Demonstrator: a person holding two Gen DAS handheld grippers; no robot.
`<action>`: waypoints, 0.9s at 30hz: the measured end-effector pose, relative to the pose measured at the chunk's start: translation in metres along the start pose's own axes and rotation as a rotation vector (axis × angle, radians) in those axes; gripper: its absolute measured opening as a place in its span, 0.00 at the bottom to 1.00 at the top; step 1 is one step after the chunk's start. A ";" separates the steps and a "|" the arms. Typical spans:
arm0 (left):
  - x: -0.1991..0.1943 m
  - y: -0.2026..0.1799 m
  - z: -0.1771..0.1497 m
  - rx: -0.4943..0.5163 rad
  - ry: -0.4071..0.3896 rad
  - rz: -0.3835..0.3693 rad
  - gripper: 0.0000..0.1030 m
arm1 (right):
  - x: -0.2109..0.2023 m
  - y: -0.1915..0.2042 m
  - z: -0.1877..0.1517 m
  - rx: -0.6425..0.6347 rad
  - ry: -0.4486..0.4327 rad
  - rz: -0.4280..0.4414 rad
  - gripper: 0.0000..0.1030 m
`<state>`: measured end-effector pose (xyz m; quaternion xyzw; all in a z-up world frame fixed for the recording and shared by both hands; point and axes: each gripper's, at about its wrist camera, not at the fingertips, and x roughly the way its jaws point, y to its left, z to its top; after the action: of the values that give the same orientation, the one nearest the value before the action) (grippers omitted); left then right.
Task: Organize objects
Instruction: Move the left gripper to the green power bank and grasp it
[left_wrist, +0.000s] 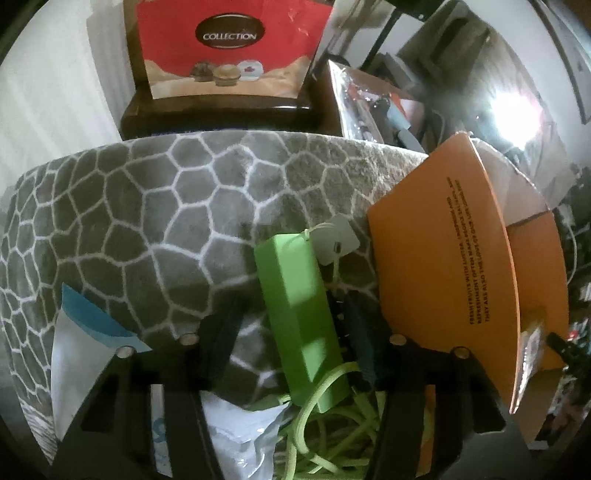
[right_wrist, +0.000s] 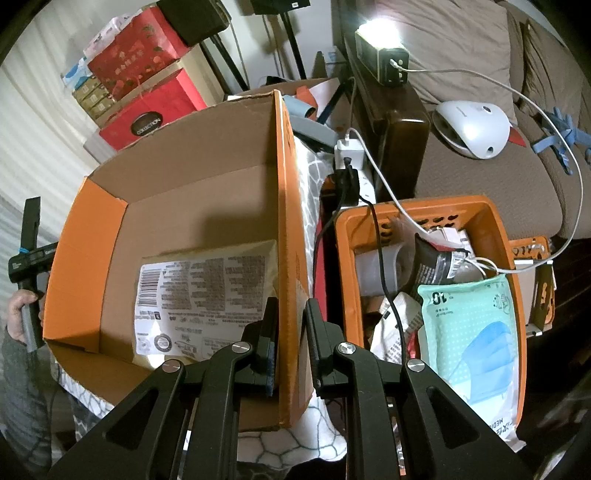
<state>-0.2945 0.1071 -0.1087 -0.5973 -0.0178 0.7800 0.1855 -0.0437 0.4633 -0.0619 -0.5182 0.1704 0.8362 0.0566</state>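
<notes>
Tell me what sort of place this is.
Probably a lived-in living room at home: a brown sofa with cushions, stacked gift boxes by the wall, and a power strip with chargers beside an orange basket of clutter.

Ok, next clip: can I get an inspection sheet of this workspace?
Surface: grey patterned blanket.
Job's things: green block with coiled green cord; orange box holding a flat packet; basket with a mask pack.
Clutter: white bag by the cord.
Grippers: left gripper open, block between its fingers; right gripper shut on the box wall.
Cables: black lead and white lead cross the basket.
Surroundings: red gift boxes, brown sofa.
</notes>
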 end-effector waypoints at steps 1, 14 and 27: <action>0.000 -0.002 0.000 0.008 0.001 -0.003 0.36 | 0.000 0.000 0.000 -0.001 0.000 0.000 0.15; -0.010 0.005 0.001 -0.031 -0.021 -0.059 0.30 | 0.001 0.001 0.001 0.001 0.002 0.001 0.15; -0.058 0.007 0.006 -0.021 -0.116 -0.081 0.24 | 0.001 0.001 0.001 0.003 0.001 0.004 0.15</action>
<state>-0.2892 0.0837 -0.0547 -0.5518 -0.0609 0.8051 0.2091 -0.0454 0.4626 -0.0622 -0.5181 0.1729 0.8358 0.0556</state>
